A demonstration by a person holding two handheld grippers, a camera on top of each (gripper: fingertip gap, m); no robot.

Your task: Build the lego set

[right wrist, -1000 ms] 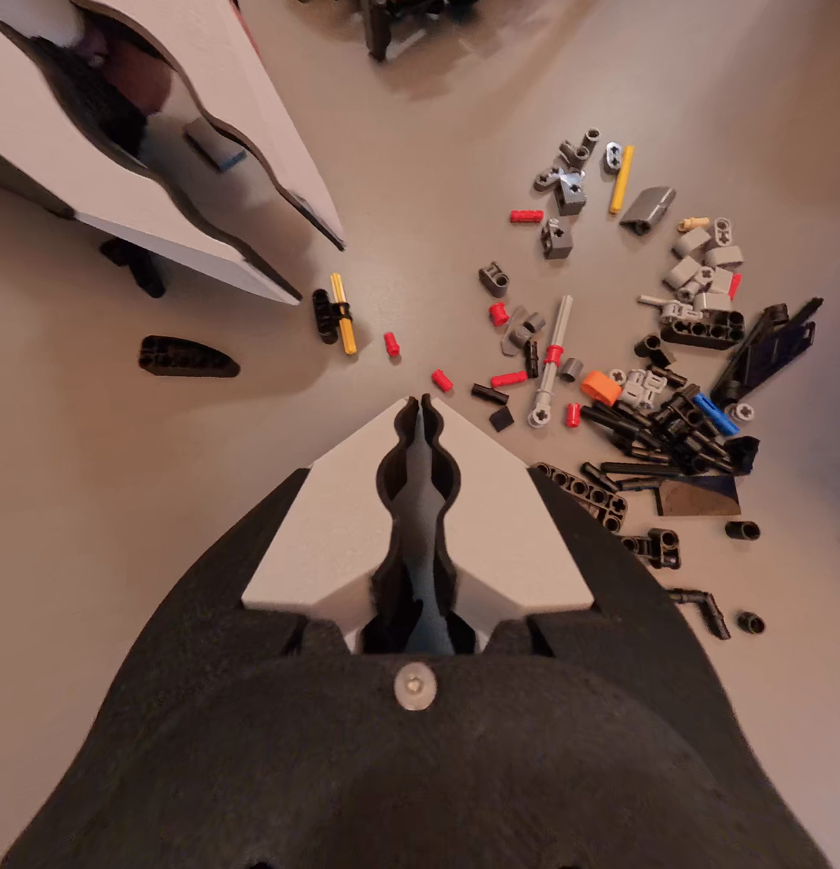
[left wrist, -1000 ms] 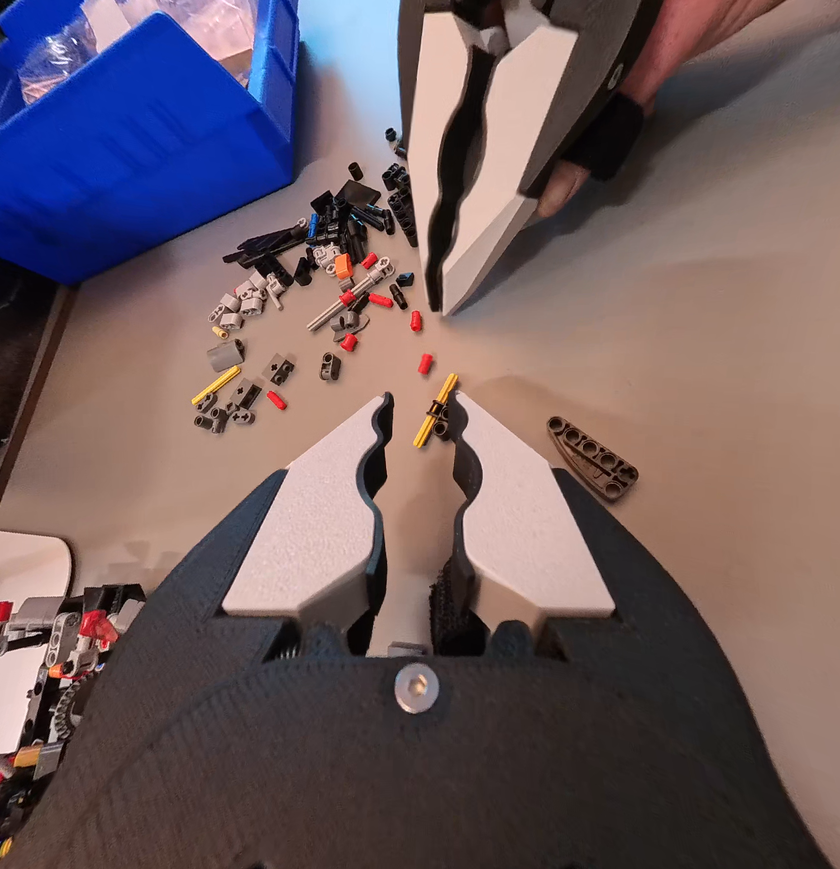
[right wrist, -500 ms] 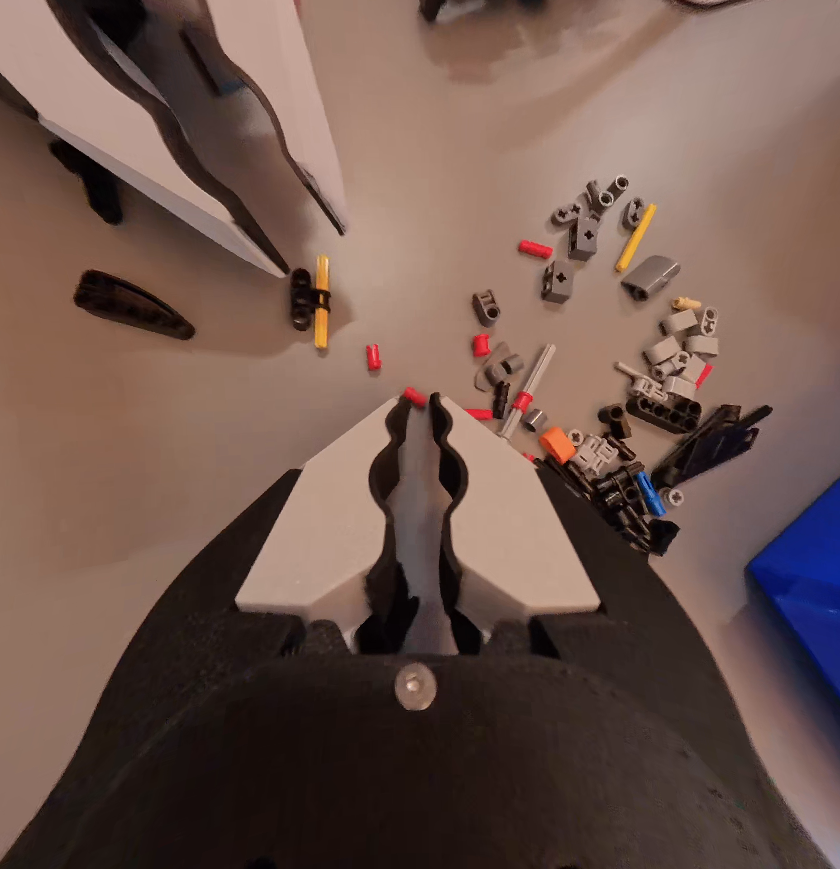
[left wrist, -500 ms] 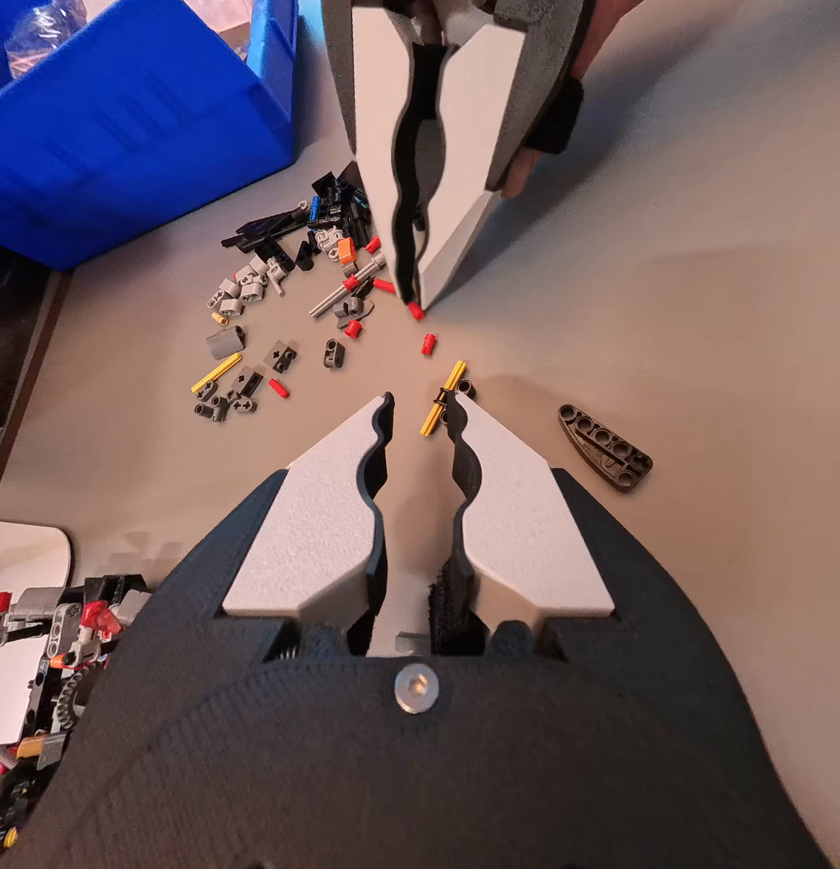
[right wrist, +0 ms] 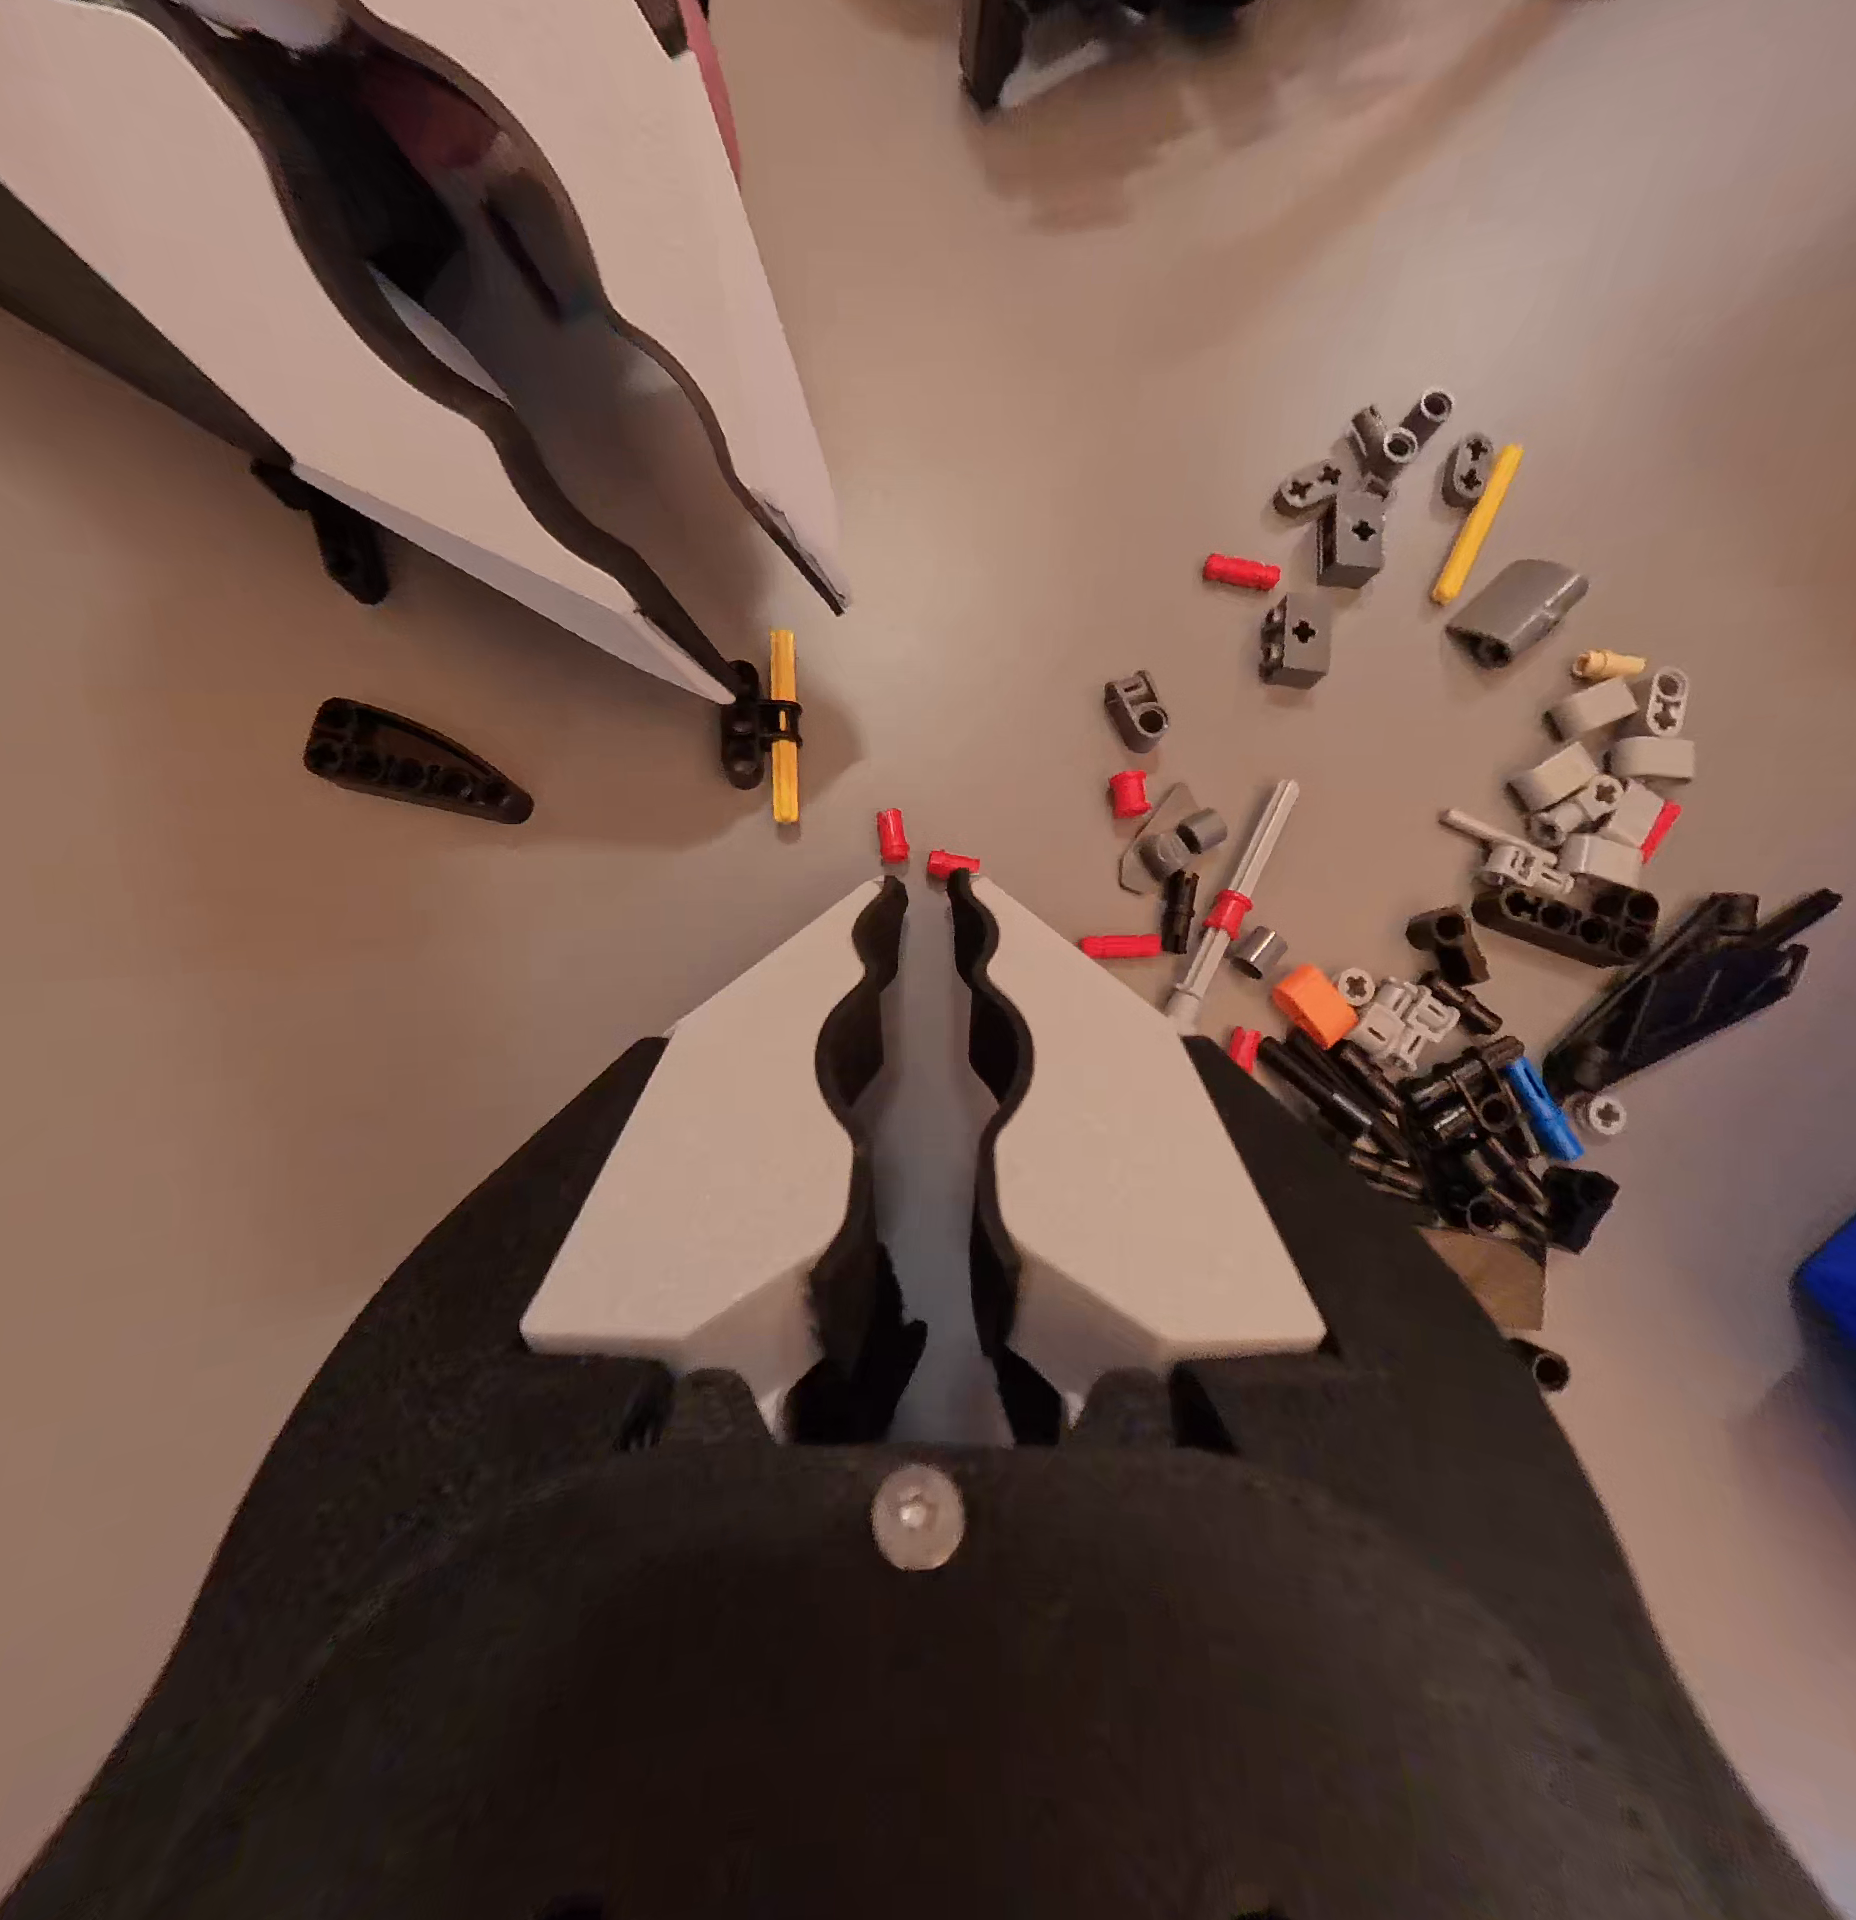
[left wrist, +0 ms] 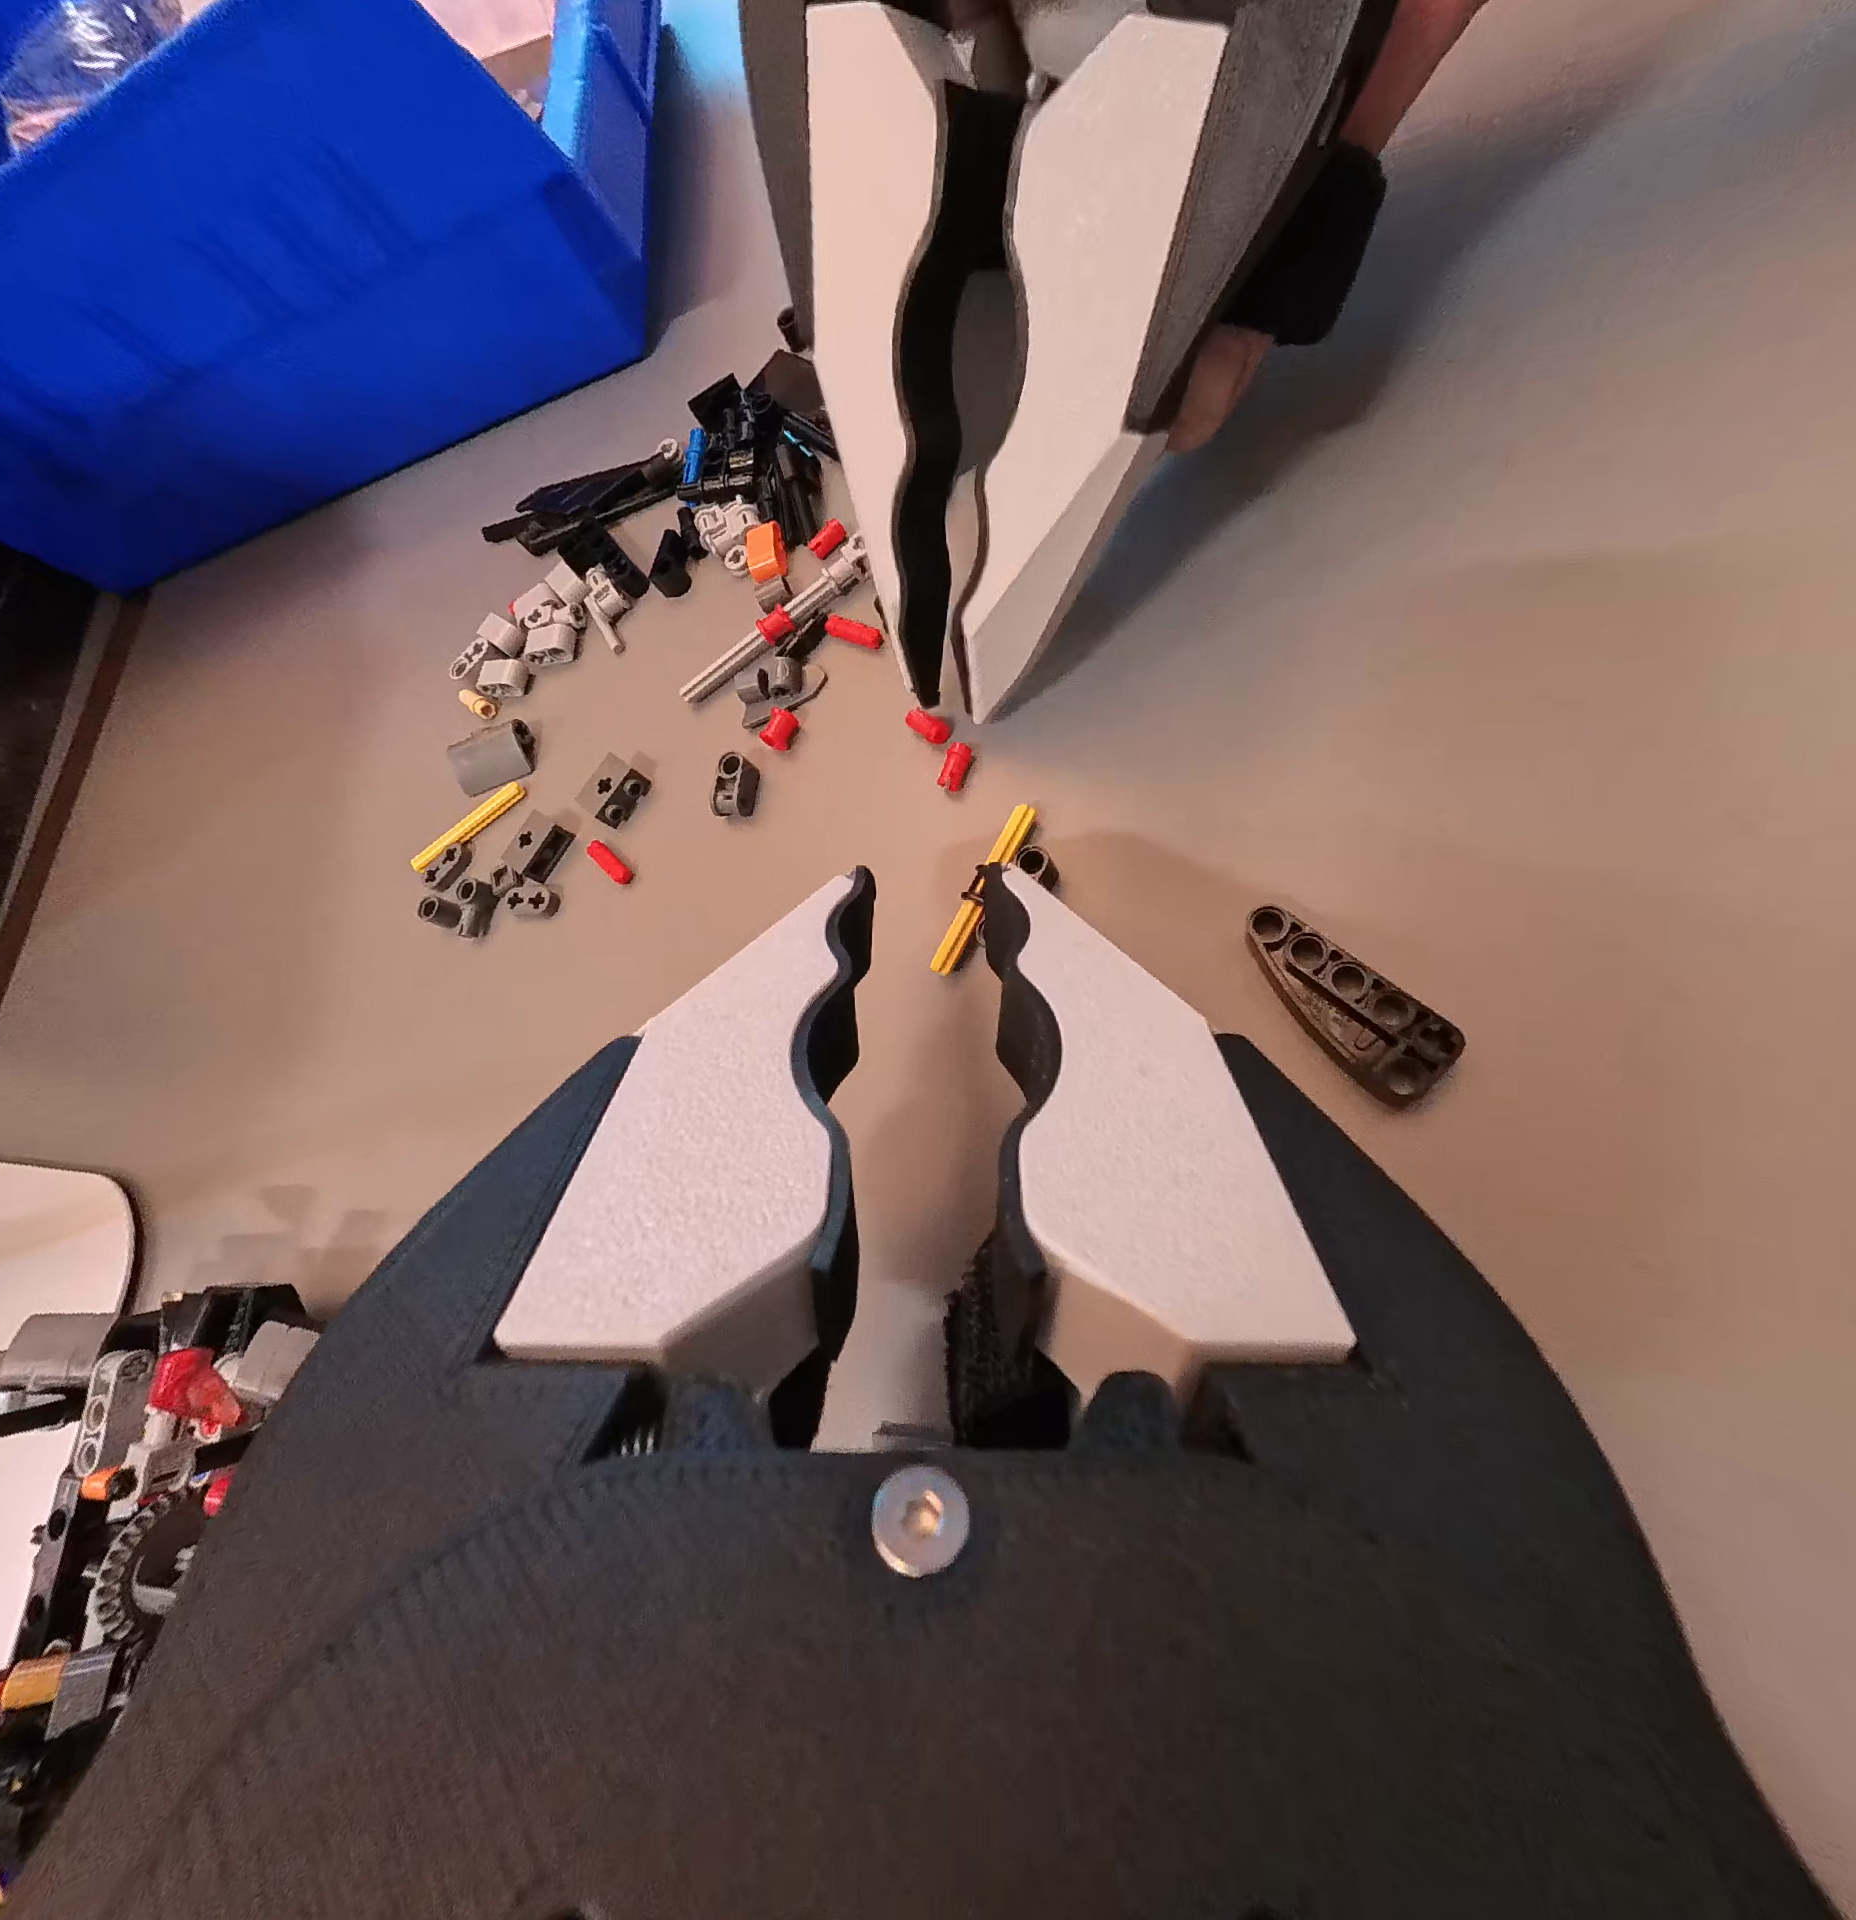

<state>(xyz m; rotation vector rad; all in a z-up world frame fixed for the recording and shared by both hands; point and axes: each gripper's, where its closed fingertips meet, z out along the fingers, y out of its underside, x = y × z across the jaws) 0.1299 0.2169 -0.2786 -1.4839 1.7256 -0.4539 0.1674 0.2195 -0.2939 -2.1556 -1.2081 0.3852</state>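
Right gripper (right wrist: 921,881) jaws slightly parted, empty, tips at two red pins (right wrist: 952,861); left gripper (left wrist: 934,878) jaws released, yellow axle (left wrist: 981,888) at one o'clock.

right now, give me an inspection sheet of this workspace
surface: beige table, flat, no spills seen
job's things: two short red pins just beyond the right fingertips; yellow axle with a black connector at the left fingertips; dark curved beam lying alone; partly built model at the table edge
clutter: loose grey, black, red and orange parts scattered near the blue bin
grippers: left hand-held gripper open, holding nothing; right hand-held gripper narrowly open, tips down beside one red pin, not clamped on it
cables: nothing seen
surroundings: white board beside the model
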